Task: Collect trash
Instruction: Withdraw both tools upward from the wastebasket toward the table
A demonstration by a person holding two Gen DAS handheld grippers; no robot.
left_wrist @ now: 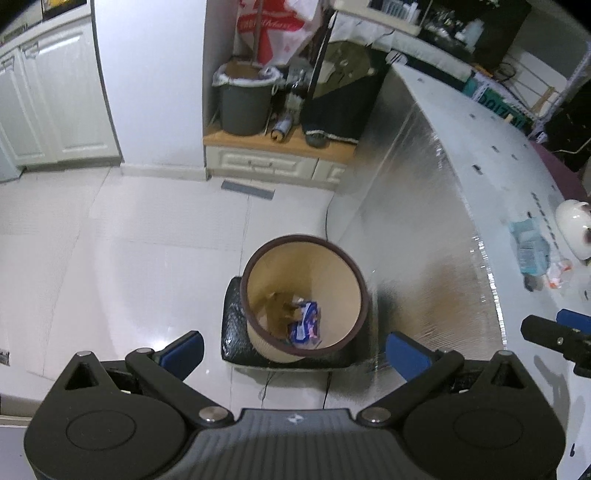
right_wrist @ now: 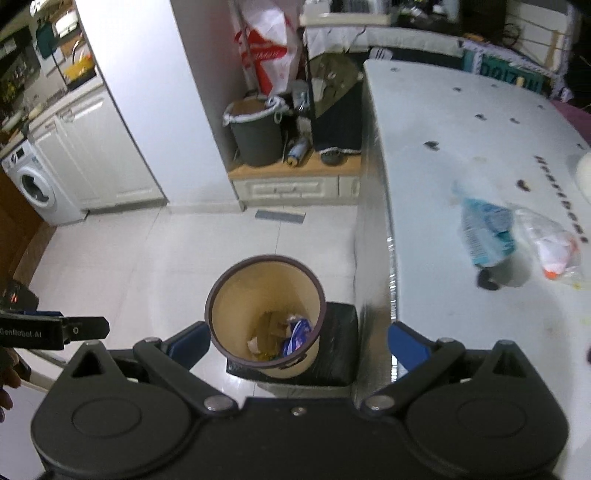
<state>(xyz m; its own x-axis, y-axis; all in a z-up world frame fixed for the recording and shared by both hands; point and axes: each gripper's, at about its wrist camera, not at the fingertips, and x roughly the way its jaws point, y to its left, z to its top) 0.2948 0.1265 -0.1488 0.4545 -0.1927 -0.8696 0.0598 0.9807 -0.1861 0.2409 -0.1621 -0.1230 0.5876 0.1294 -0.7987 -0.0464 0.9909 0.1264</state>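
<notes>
Both grippers hang above the floor, looking down into the beige wastebasket, which stands upright on a black mat just beside the foil-faced side of the white table. The left gripper has its blue-padded fingers spread wide with nothing between them, the basket's mouth framed in the gap at twelve o'clock. The right gripper is just as wide and just as empty, its fingers straddling the same wastebasket, with the table edge running up at one o'clock. Down in the bin there is already trash: a blue and white wrapper against the right-hand wall, with torn brown cardboard scraps at nine o'clock of it; the right view shows the wrapper and the scraps too. On the tabletop more waits: a light blue plastic package at two o'clock in the right view, and touching its three o'clock side a crumpled clear bag with white and orange inside. The left view catches the blue package blurred at three o'clock. Far off at twelve o'clock a dark grey bucket sits on a low wooden cabinet, a red and white bag above it. At the right view's nine o'clock edge the left gripper pokes in.
</notes>
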